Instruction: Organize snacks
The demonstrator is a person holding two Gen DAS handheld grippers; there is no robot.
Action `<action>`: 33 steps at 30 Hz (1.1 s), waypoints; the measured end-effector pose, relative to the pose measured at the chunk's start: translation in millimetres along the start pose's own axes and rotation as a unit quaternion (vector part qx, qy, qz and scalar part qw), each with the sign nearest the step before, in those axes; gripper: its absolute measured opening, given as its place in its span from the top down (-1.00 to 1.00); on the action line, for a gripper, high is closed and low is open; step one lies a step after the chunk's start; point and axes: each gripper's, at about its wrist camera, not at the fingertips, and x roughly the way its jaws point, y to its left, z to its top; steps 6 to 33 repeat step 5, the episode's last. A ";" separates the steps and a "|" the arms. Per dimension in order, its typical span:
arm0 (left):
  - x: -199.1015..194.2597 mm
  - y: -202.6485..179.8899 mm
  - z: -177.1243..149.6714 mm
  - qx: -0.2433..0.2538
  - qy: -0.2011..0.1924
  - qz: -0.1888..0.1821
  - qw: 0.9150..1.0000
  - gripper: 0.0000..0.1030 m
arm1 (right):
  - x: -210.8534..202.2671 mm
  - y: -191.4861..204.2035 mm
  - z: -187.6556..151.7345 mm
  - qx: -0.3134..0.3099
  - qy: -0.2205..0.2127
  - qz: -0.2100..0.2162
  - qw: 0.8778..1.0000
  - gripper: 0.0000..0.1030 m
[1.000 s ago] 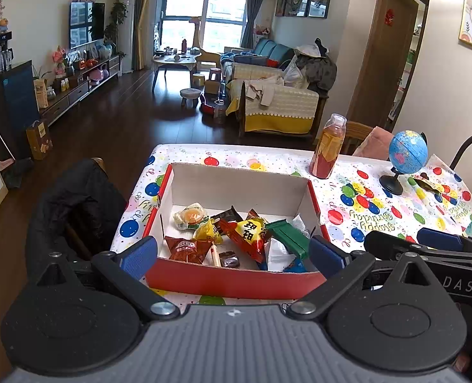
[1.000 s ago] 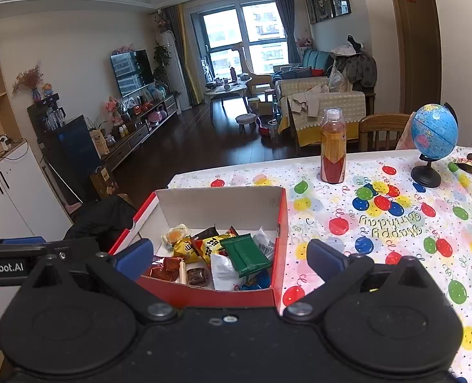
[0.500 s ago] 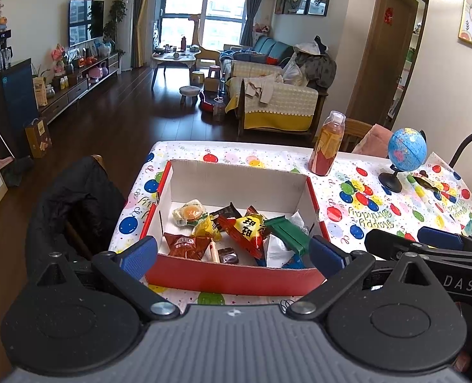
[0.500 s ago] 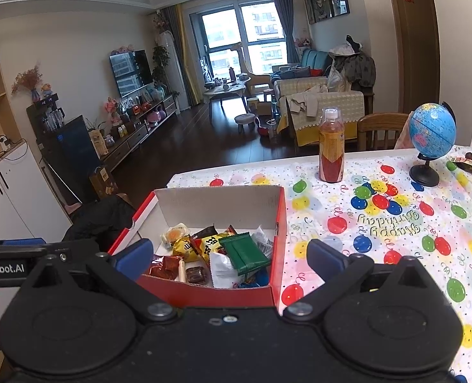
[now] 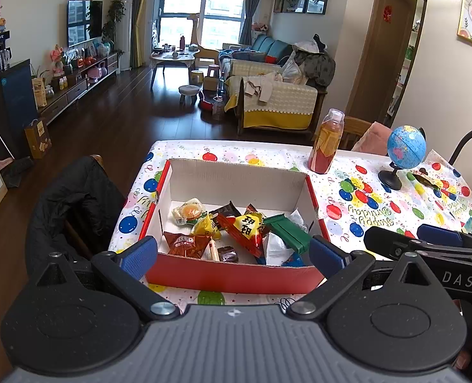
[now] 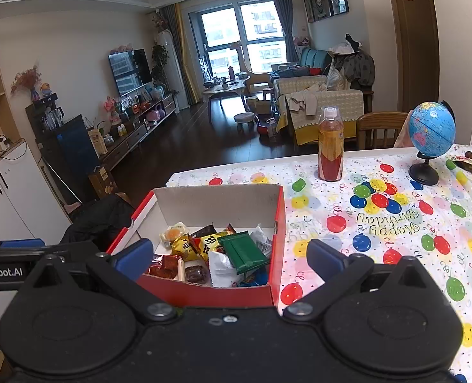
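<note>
The red box [image 5: 232,276] now sits a touch farther from our left gripper [image 5: 234,255] than a second ago. We hold both the left and the right gripper [image 6: 229,257] wide apart, grasping nothing, just short of the box's near wall. Snacks [image 5: 236,226] lie heaped inside, on the balloon tablecloth [image 6: 379,210].
</note>
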 end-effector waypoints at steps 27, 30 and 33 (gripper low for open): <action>0.3 0.4 -1.2 0.001 0.000 0.001 1.000 -0.98 | 0.0 0.0 0.1 0.000 0.001 0.000 1.000 -0.99; 0.3 0.4 -1.2 0.001 0.000 0.001 1.000 -0.98 | 0.0 0.0 0.1 0.000 0.001 0.000 1.000 -0.99; 0.3 0.4 -1.2 0.001 0.000 0.001 1.000 -0.98 | 0.0 0.0 0.1 0.000 0.001 0.000 1.000 -0.99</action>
